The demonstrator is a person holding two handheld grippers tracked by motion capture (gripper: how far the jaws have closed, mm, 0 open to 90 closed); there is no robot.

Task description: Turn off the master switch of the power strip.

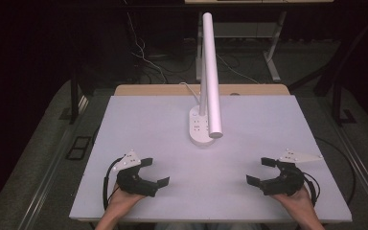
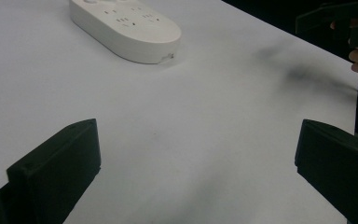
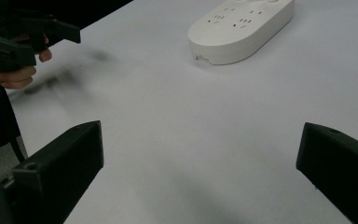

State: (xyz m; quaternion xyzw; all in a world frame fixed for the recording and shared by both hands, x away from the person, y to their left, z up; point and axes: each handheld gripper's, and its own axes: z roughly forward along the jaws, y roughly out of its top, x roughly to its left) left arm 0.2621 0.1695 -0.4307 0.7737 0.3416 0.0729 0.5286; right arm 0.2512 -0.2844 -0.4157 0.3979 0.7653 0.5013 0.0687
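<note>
A white oval power strip (image 1: pixel 199 127) lies on the white table (image 1: pixel 148 120), just beyond its middle, with a white cord running off the far edge. It appears again as the power strip (image 2: pixel 126 28) in the left gripper view and the power strip (image 3: pixel 242 28) in the right gripper view. My left gripper (image 1: pixel 154 171) rests open near the front left, jaws pointing right, nothing between them. My right gripper (image 1: pixel 261 170) rests open near the front right, jaws pointing left, also empty. Both jaw pairs stand wide apart over bare tabletop: left gripper (image 2: pixel 198 161), right gripper (image 3: pixel 200 161).
A white tube-shaped lamp arm (image 1: pixel 211 72) hangs above the power strip. A wooden strip (image 1: pixel 143 89) borders the table's far edge. Grey carpet, cables and dark table legs surround the table. The other hand and its gripper (image 3: pixel 23 37) show at the left of the right gripper view.
</note>
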